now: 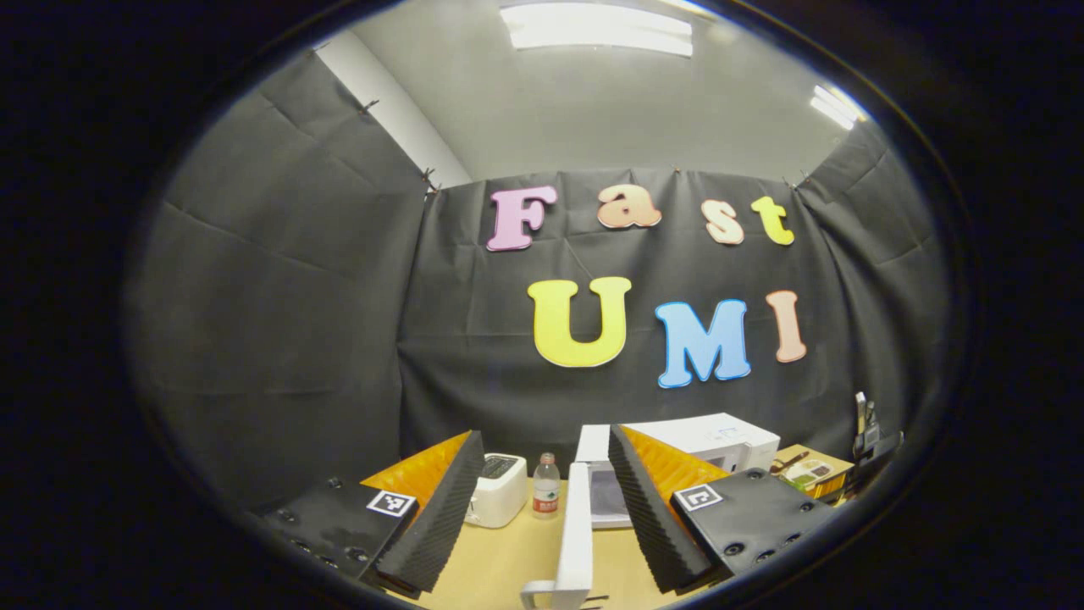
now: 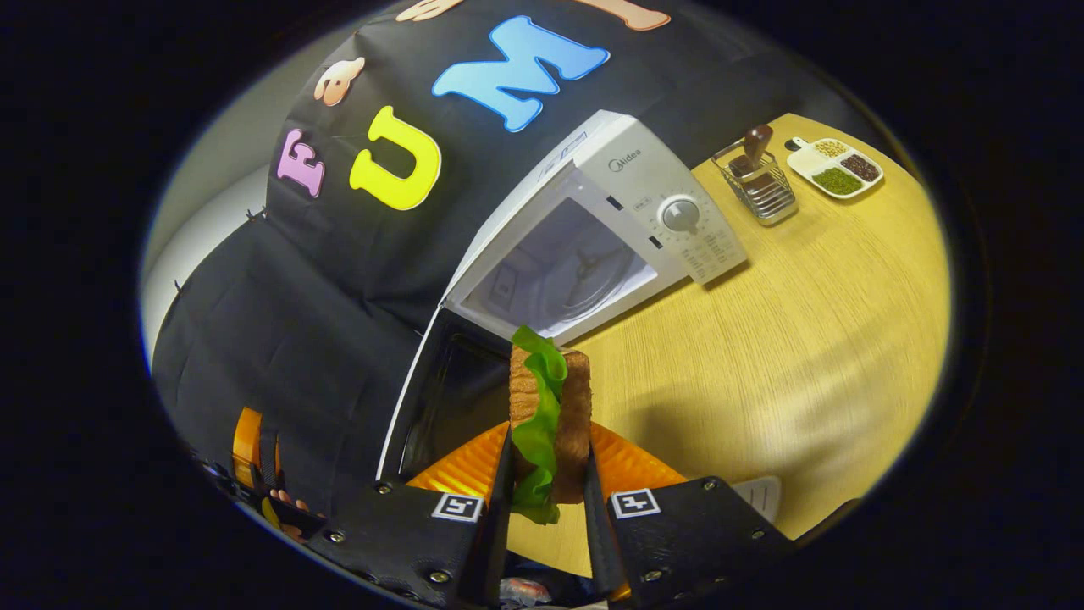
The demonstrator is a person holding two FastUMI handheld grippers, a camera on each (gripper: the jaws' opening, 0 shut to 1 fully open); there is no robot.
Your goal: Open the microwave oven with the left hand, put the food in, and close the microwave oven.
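In the right gripper view my right gripper (image 2: 547, 440) is shut on a sandwich (image 2: 576, 394) of brown bread and green lettuce, held on edge in front of the white microwave (image 2: 644, 182). The door (image 2: 423, 398) is swung wide open to the left, and the pale cavity (image 2: 563, 271) shows behind the sandwich. My left gripper (image 1: 544, 436) is open in the left gripper view. The microwave door (image 1: 577, 529) stands edge-on between its fingers without touching either. The microwave body (image 1: 720, 436) lies beyond, to the right.
A white toaster (image 1: 500, 490) and a small water bottle (image 1: 546, 485) stand on the wooden table (image 1: 500, 563) left of the door. A wire utensil rack (image 2: 760, 185) and a divided tray of grains (image 2: 835, 168) sit right of the microwave.
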